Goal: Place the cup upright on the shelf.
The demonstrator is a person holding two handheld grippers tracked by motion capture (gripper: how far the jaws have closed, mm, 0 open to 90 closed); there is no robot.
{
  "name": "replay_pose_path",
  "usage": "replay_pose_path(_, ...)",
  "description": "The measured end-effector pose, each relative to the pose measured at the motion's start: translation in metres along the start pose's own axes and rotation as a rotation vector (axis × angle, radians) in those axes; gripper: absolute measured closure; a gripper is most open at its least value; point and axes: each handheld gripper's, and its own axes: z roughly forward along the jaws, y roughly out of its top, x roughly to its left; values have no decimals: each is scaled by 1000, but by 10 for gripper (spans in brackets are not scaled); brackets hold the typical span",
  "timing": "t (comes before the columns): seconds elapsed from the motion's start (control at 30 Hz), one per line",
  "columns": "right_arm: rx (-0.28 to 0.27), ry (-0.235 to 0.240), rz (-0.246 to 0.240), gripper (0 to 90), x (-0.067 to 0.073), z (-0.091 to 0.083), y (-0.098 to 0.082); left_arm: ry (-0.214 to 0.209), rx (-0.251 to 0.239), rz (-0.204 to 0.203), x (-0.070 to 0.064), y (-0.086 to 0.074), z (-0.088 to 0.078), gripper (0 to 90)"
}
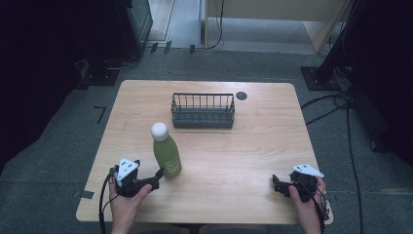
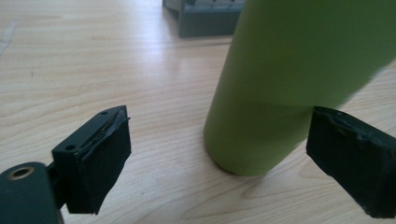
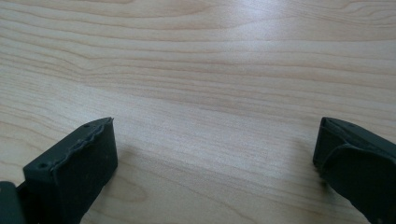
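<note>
**Two spread grippers, one green bottle**

Two views tell different halves. From the high view, the green bottle (image 1: 167,155) stands upright with its white cap (image 1: 159,131) on the wooden table (image 1: 253,146), in front of the grey wire basket (image 1: 202,110); the left gripper (image 1: 157,176) sits just beside its base, the right gripper (image 1: 275,183) well apart. The left gripper view adds the detail — jaws wide apart, bottle just ahead of them toward the right jaw, unpinched. The right gripper view shows spread jaws over bare wood.
</note>
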Motion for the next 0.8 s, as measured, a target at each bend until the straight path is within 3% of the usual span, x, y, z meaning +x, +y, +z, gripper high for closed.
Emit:
replay_pose_path(0.43,0,0,-1,0,0,0,0,-66,-5,43,-16,11,12,74)
replay_pose_path(0.8,0,0,0,0,0,0,0,-80,-28,25,-28,21,26,143)
